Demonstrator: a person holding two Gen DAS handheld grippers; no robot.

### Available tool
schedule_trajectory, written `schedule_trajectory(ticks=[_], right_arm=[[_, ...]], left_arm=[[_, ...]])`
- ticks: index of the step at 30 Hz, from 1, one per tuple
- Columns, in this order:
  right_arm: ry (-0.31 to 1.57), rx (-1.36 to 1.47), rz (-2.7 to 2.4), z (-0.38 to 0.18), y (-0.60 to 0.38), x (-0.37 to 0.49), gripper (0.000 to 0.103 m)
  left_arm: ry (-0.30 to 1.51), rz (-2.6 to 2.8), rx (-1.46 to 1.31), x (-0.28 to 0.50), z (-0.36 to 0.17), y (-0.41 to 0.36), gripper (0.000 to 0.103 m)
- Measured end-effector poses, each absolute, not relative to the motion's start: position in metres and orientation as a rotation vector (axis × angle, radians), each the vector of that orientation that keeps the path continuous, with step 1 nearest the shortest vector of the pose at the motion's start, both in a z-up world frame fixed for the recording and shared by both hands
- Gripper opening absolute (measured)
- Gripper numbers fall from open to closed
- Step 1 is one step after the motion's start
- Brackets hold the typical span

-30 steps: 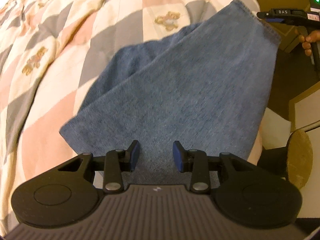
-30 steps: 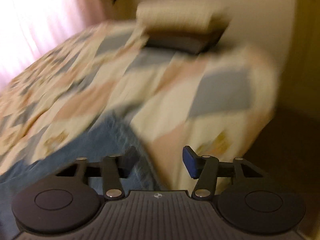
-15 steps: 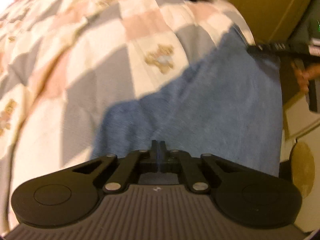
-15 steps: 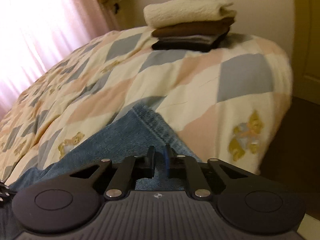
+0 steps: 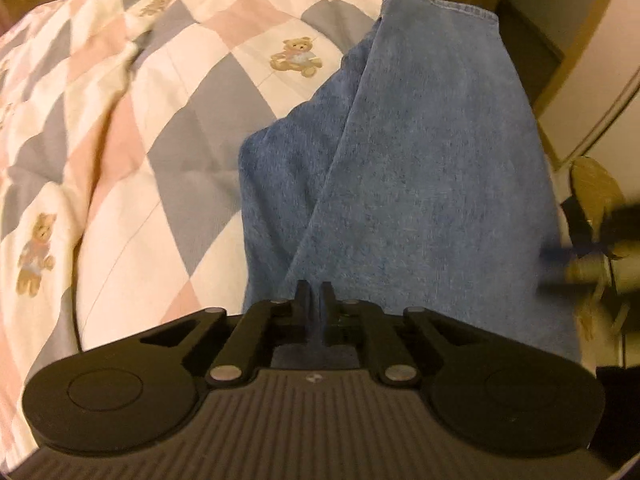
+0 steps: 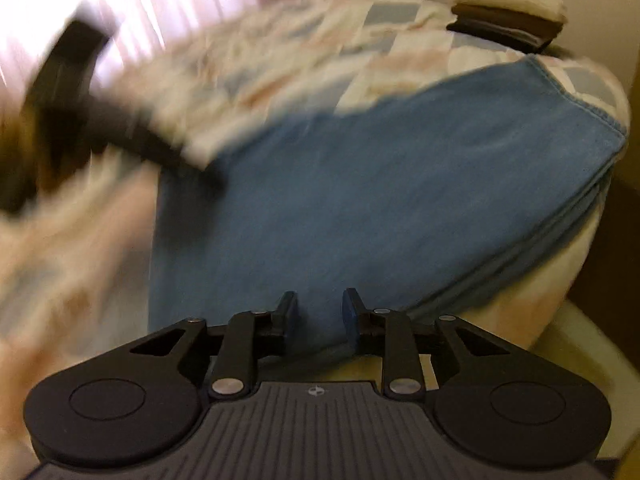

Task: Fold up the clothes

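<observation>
Left gripper point(image 5: 316, 304): I see it clenched on the jeans point(image 5: 420, 168) at 6 o'clock.
Right gripper point(image 6: 318, 314): released, hovering over the denim.
Quilt point(image 5: 120, 140): under the jeans, 9 o'clock.

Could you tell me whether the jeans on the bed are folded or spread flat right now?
Folded: the jeans show stacked layers along their right edge.

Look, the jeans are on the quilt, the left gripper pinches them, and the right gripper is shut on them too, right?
Not quite. The right gripper is open: in the right wrist view its jaws stand apart over the jeans. The rest holds: the jeans lie on the quilt, and the left gripper is shut on them.
</observation>
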State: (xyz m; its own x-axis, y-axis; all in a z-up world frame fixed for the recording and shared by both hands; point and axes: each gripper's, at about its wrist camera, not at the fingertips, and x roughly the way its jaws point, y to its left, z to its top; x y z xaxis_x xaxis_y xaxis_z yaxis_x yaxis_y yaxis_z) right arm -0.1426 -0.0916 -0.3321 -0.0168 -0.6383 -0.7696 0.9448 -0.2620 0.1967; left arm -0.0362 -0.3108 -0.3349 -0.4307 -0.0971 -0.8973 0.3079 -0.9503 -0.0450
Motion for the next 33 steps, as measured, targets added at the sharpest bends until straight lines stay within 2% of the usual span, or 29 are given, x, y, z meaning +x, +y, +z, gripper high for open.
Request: schedule_trajectory(ticks=[5,8,11,16,21,24,33], right_arm=[[0.485,0.977,-1.713,-0.326,-0.089,-0.085,0.027],[0.507,1.003,-1.776,-0.322,-0.087,-0.051,0.027],[0.550,1.119,-1.802,-0.348,-0.096,-0.042,0.028],[0.412,1.242,-1.871,-0.335,-0.098,-0.057,0.027],[0.273,1.350,-2.065,-0.306,-0.084,-0.083,0.038],[0.188,1.415,-2.140,-0.297,-0.077,-0.098,0.038],[0.126,1.386,-2.209,-0.271,-0.063,-0.101,0.044]], left_arm=[[0.160,-2.554,1.551,-0.014,-0.312,-0.311,0.004],[0.109,-2.569,1.607,0.000,-0.317,-0.304,0.004],[0.062,-2.568,1.631,-0.001,-0.334,-0.296,0.004],[-0.018,-2.484,1.673,-0.017,-0.343,-0.286,0.004],[-0.037,-2.443,1.700,-0.027,-0.317,-0.270,0.006],[-0.086,-2.439,1.712,-0.034,-0.307,-0.258,0.006],[-0.086,-2.452,1.702,-0.041,-0.287,-0.240,0.009]])
